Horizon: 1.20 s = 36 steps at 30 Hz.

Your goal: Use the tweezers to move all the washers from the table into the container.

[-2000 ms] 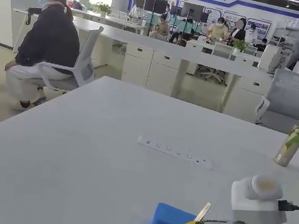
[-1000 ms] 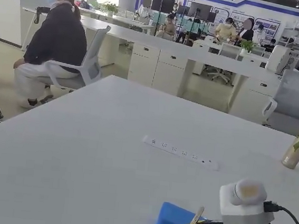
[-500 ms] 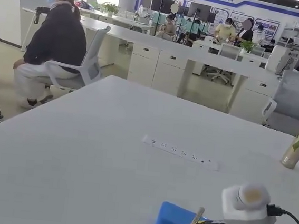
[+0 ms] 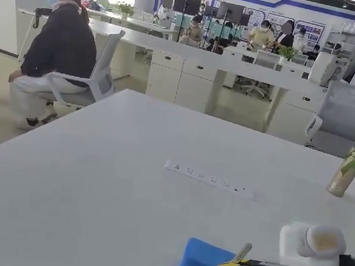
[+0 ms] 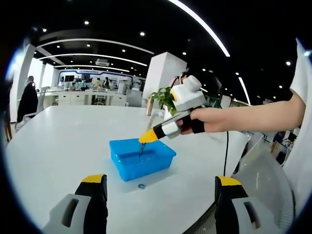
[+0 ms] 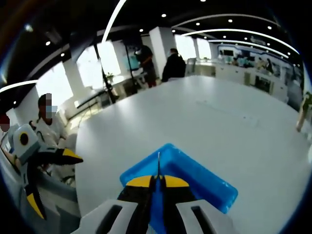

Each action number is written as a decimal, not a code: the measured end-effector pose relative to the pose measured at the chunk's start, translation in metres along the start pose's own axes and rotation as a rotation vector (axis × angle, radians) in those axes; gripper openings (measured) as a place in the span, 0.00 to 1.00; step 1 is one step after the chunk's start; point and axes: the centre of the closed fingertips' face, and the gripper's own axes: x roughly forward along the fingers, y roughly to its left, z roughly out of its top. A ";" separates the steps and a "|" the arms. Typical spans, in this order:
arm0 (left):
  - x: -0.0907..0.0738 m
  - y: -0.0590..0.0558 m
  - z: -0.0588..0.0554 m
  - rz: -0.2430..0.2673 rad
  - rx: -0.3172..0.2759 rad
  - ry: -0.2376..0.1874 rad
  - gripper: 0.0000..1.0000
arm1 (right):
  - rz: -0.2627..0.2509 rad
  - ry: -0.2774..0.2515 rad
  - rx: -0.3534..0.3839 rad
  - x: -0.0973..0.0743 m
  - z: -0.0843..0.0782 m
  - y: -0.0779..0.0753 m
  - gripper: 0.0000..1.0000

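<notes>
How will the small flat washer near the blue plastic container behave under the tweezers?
The small flat washer lies flush on the smooth white table, so it may skid. The thin metal tweezers probably give little grip; it looks light.

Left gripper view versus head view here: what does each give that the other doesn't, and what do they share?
Left gripper view adds: one washer on the table beside the blue container, apart from it, and the open left tongs. Head view adds: a white power strip farther along the table and a seated person beyond it. Shared: the container and the right tongs shut on the tweezers, tips over the container.
</notes>
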 end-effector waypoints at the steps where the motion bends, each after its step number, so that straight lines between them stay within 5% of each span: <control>1: 0.000 0.000 0.000 0.000 0.000 0.000 0.93 | 0.002 -0.003 0.001 -0.001 0.001 0.001 0.03; 11: 0.000 -0.002 -0.003 -0.007 0.010 0.015 0.93 | 0.047 -0.070 -0.002 -0.015 0.012 0.036 0.03; 19: 0.000 -0.002 -0.003 -0.005 0.011 0.017 0.92 | 0.085 -0.074 0.003 -0.017 0.005 0.056 0.03; 36: 0.000 -0.001 -0.006 -0.002 0.017 0.028 0.92 | 0.118 0.051 -0.081 0.006 -0.034 0.077 0.03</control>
